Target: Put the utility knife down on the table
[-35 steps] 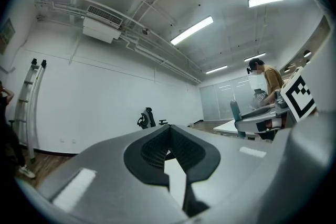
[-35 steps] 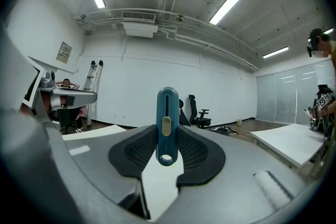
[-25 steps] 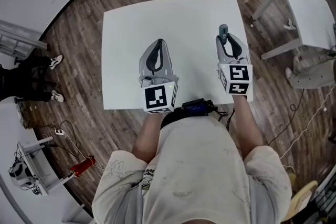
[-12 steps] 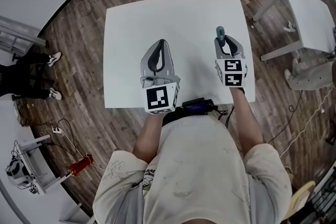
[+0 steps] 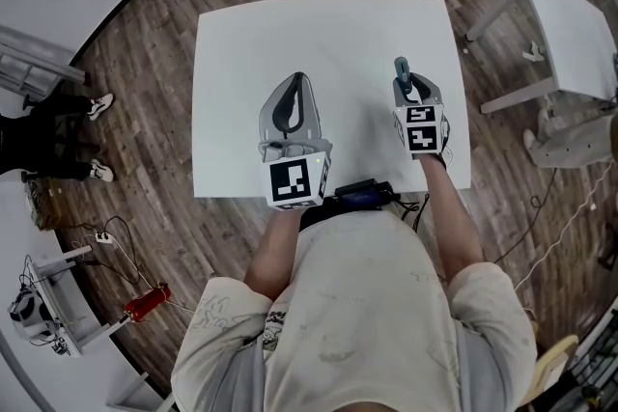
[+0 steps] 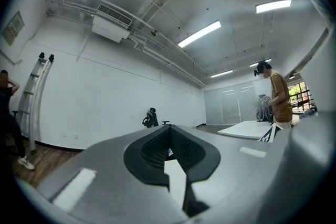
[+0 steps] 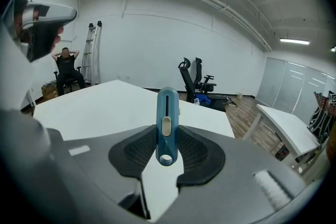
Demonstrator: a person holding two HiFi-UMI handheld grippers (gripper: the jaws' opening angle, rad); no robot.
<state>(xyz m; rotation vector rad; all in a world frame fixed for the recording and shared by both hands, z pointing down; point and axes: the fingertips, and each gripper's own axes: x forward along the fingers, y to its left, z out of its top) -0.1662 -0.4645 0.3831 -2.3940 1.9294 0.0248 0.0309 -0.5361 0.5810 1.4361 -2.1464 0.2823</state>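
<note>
Right gripper [image 5: 407, 86] clamps the slim blue plastic utility knife [image 7: 167, 124] at its butt end, over the right side of the white table [image 5: 290, 34]. Left gripper [image 5: 290, 108] closed, empty. I judge the knife light, rigid, slick; hold mid-handle.

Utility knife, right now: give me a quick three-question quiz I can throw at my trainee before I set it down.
1. True or false: the left hand-held gripper holds the utility knife.
2. What colour is the knife's body? A red, B blue, C yellow.
3. Fill in: the right hand-held gripper, shut on the knife, is over the white ____.

Key: 1 false, its jaws are together on nothing; 2 B; 3 table.
</note>
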